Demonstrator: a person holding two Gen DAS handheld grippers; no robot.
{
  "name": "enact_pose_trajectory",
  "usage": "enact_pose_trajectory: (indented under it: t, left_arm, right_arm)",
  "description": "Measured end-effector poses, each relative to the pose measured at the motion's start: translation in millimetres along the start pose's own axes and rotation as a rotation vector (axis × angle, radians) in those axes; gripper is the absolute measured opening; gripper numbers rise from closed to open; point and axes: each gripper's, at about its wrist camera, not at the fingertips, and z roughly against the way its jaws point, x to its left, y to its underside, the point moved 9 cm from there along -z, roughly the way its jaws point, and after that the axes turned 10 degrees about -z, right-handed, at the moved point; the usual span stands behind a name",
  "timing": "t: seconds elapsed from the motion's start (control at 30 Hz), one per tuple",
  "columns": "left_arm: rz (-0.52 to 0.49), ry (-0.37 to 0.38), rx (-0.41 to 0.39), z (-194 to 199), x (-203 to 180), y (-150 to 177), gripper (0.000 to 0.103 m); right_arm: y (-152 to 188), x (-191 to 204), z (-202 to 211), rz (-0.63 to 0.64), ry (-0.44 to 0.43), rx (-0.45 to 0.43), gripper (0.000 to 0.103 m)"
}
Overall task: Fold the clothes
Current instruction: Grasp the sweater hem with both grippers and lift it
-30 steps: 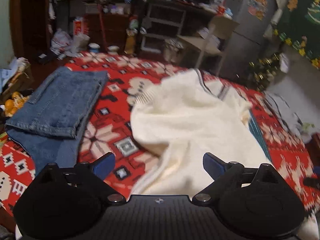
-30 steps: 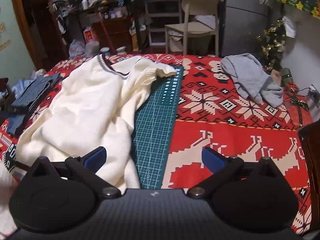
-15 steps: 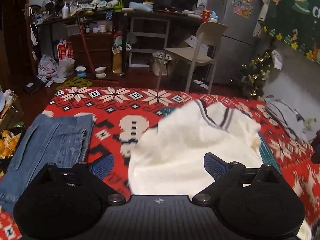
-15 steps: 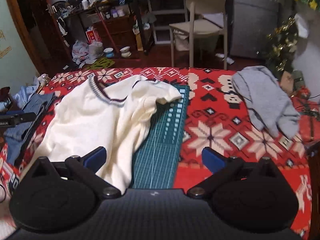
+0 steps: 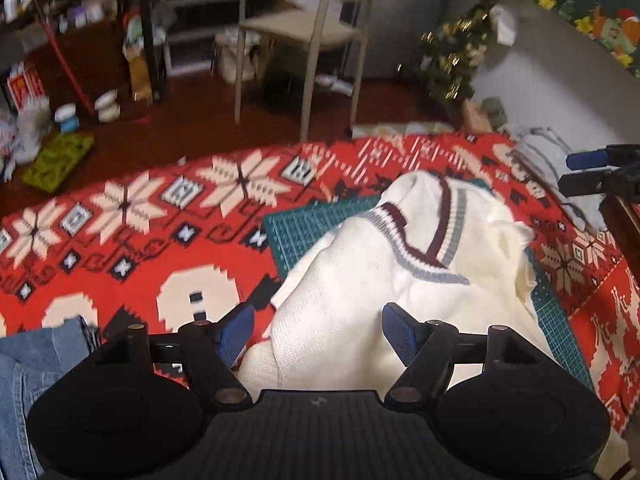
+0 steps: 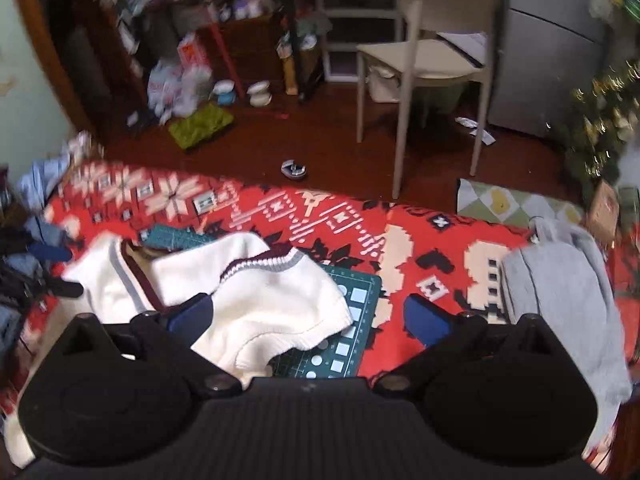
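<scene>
A cream knit sweater with a maroon-and-grey V-neck trim lies crumpled on a green cutting mat over the red patterned cloth. My left gripper hovers open over the sweater's near body, nothing between its blue pads. In the right wrist view the same sweater shows its collar and one sleeve end, and my right gripper stands open just above that sleeve and the mat. The right gripper's tips also show at the far right of the left wrist view.
Folded blue jeans lie at the near left. A grey garment is bunched at the table's right side. Beyond the far edge stand a beige chair, a cluttered shelf and floor items, a fridge and a tinsel tree.
Both grippers have moved forward toward the sweater's collar end and tipped downward; the views now reach the table's far edge and floor. Both stay open, holding nothing.
</scene>
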Motion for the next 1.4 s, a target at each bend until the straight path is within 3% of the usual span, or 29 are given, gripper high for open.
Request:
enact_pose_trajectory:
  t: [0.1,0.13,0.3,0.43,0.57,0.63,0.67,0.7,0.73,0.77,0.8,0.9,1.03,1.3,1.4]
  left_arm:
    - [-0.008,0.002,0.044,-5.7,-3.9,1.2,0.066]
    - [-0.012,-0.001,0.053,-6.7,-4.4,1.7,0.066]
    - [-0.046,-0.021,0.035,-13.9,-2.4,-6.6,0.055]
    - [0.006,0.002,0.057,-31.8,7.0,-6.4,0.044]
    - [0.025,0.031,0.079,-43.7,7.8,-4.2,0.040]
    - [0.010,0.030,0.082,-44.4,6.3,-3.6,0.035]
    - [0.012,0.035,0.084,-44.4,5.8,-2.7,0.024]
    - [0.015,0.041,0.086,-44.2,5.3,-1.7,0.015]
    - [0.026,0.050,0.086,-43.2,4.8,-0.9,0.012]
    - [0.034,0.046,0.084,-41.5,4.8,-1.4,0.011]
    - [0.040,0.041,0.081,-39.7,4.9,-2.0,0.009]
    - [0.055,0.022,0.068,-32.0,5.8,-10.5,0.008]
    - [0.057,-0.013,0.022,-22.5,13.5,-38.1,0.008]
    - [0.056,-0.085,-0.073,-29.6,50.3,-112.8,0.008]
    - [0.067,-0.102,-0.088,-43.7,64.8,-128.0,0.012]
  right_arm:
    - [5.7,6.0,-27.4,-0.038,-0.041,0.142,0.102]
    - [6.1,8.2,-33.4,-0.042,-0.045,0.152,0.102]
    - [1.5,22.4,-58.3,0.062,0.035,0.120,0.102]
    - [7.6,27.1,-87.4,0.117,0.082,0.134,0.102]
    - [16.8,30.9,-104.7,0.134,0.064,0.168,0.102]
    - [23.0,32.9,-110.1,0.145,0.056,0.184,0.096]
    - [23.5,35.8,-108.5,0.149,0.052,0.177,0.096]
    - [24.0,38.7,-106.9,0.153,0.049,0.169,0.089]
    - [24.5,41.6,-105.3,0.156,0.045,0.162,0.077]
    - [25.0,44.4,-103.8,0.160,0.041,0.154,0.066]
    - [25.5,47.3,-102.1,0.164,0.037,0.147,0.045]
    - [27.0,56.0,-97.3,0.175,0.026,0.124,0.019]
    - [15.2,60.2,-90.2,0.172,0.019,0.094,0.014]
    - [-87.3,32.7,-83.4,0.130,0.099,-0.073,0.013]
    - [-115.5,23.3,-94.0,0.116,0.110,-0.087,0.015]
